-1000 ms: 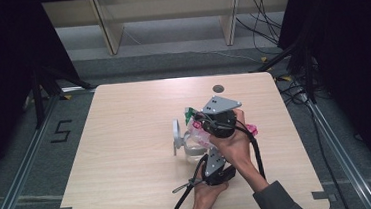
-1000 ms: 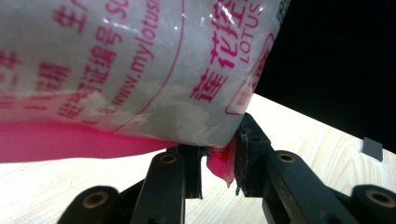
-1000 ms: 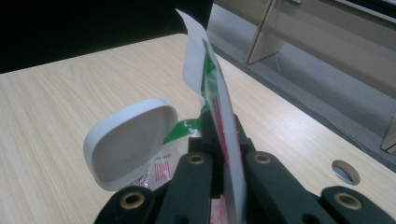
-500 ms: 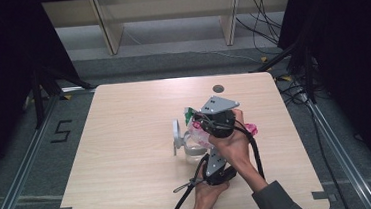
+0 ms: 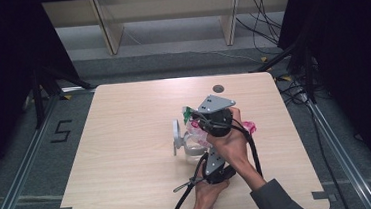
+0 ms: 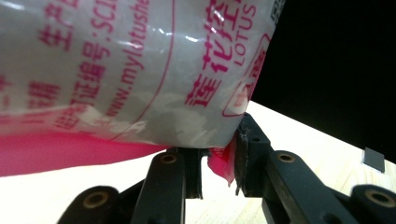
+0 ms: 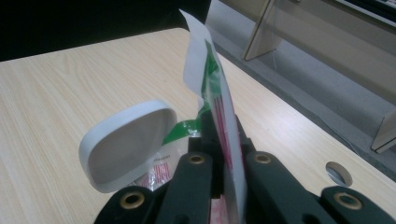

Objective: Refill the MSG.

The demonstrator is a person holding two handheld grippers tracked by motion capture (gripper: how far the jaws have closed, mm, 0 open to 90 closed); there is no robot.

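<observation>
Both grippers hold one plastic bag [image 5: 195,126] near the middle of the tabletop [image 5: 127,159]. The left gripper [image 6: 219,165] pinches the bag's pink bottom corner, with the white printed body rising just above its jaws. The right gripper [image 7: 223,154] is clamped on the bag's thin upper edge, which stands upright between its jaws. A white oval lid [image 7: 126,144] tilts open just beside that gripper.

Plastic packet [image 6: 140,70]: white film, pink Chinese print and "LOTUS" lettering, pink lower band, green at one end. Held off the counter; one edge pinched between left fingers [image 6: 247,154], the thin upper edge standing upright between right fingers [image 7: 205,140].
</observation>
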